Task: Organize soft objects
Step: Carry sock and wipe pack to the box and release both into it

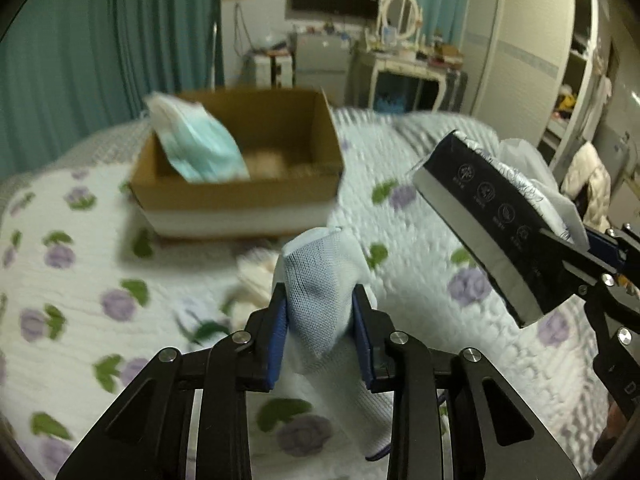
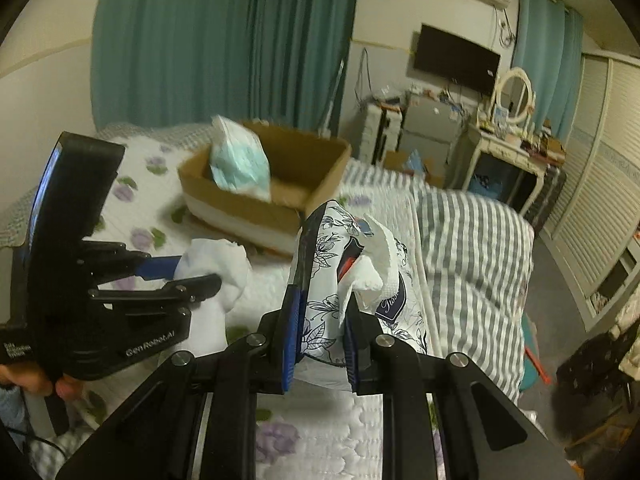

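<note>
My left gripper (image 1: 320, 304) is shut on a pale blue and white sock (image 1: 320, 280) and holds it above the floral quilt; it also shows in the right wrist view (image 2: 192, 276), with the sock (image 2: 216, 264). My right gripper (image 2: 320, 312) is shut on a dark floral tissue pack (image 2: 320, 248) with a white tissue (image 2: 372, 264) sticking out. The pack (image 1: 488, 216) shows at the right of the left wrist view. An open cardboard box (image 1: 240, 188) sits on the bed ahead and holds a light blue soft packet (image 1: 196, 140).
The bed has a white floral quilt (image 1: 80, 280) and a grey striped blanket (image 2: 472, 240) to the right. Something pale (image 1: 256, 276) lies on the quilt before the box. Teal curtains, a dresser with mirror (image 1: 400, 52) and a wardrobe stand beyond.
</note>
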Demonstrator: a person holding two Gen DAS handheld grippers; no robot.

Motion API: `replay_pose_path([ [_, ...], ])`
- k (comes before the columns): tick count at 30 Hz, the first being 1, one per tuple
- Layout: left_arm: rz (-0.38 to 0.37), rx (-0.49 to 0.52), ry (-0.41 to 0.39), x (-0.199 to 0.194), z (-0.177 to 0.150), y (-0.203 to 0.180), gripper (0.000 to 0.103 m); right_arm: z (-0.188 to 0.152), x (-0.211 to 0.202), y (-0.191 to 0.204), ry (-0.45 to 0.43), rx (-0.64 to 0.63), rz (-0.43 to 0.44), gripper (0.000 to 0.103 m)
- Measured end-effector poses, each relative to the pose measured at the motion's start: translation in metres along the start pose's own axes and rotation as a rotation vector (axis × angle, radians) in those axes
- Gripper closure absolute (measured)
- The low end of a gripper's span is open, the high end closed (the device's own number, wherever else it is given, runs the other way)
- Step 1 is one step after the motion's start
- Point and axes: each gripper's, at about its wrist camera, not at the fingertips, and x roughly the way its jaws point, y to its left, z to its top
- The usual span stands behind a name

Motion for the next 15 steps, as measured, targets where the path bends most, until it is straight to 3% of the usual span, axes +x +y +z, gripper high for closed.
replay_pose_path([
  [7,0.064,0.041,-0.120,-0.035,0.058,0.029,0.074,0.067,-0.015,0.017,-0.117,-0.066,0.032,0.084],
  [15,0.145,0.095,-0.160,0.006,0.114,0.068,0.074,0.151,0.050,0.032,-0.124,-0.105,0.080,0.084],
])
